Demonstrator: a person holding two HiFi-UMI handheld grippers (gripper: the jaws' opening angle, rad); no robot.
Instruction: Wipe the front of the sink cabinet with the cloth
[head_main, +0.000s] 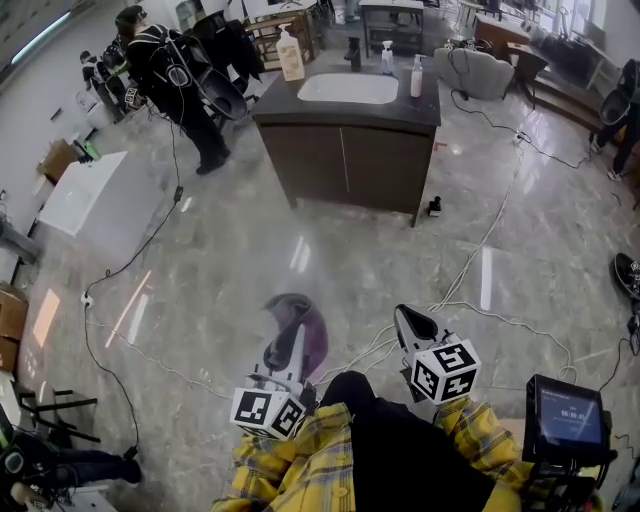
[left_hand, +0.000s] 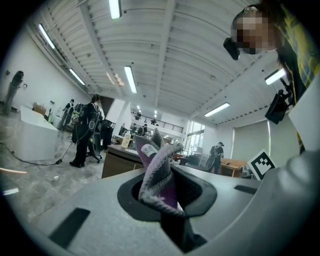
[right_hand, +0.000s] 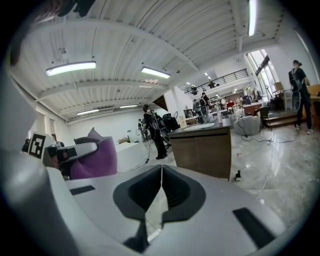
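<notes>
**Fig.** Approach to sink cabinet, cloth in hand.

(a) Cloth (left_hand: 159, 172): purple-and-grey, knitted look, white label near its top. Bunched into a fold and clamped betw. the jaws of the L gripper (head_main: 292, 330), with a loose crest standing up past the jaw tips. It is carried above the floor (head_main: 200, 260), low in the head view and well apart from the cabinet.

(b) R gripper (head_main: 412, 322): jaws pressed together, nothing betw. them. It is held just beside the L gripper.

(c) Sink cabinet (head_main: 345, 160): dark brown, two flat doors. Stands on the floor at the far middle. White basin (head_main: 348, 88) set in its top. Soap bottle (head_main: 291, 55) at the top's rear L corner, two smaller bottles by its R edge. Wiping not yet begun.

(d) Handling, est.: cloth prob. light, soft and limp. It will drape and fold, not push back, so pressure must come from the jaws behind it. Low slip risk while pinched on a thick bunch. For wiping, a grip near one edge would leave a broad free flap to lie flat on the doors. The present grip shows only a narrow ridge. Door fronts look rigid and smooth, so the cloth should glide. Cables (head_main: 470, 260) on the floor near the cabinet's R corner are a trip hazard.
</notes>
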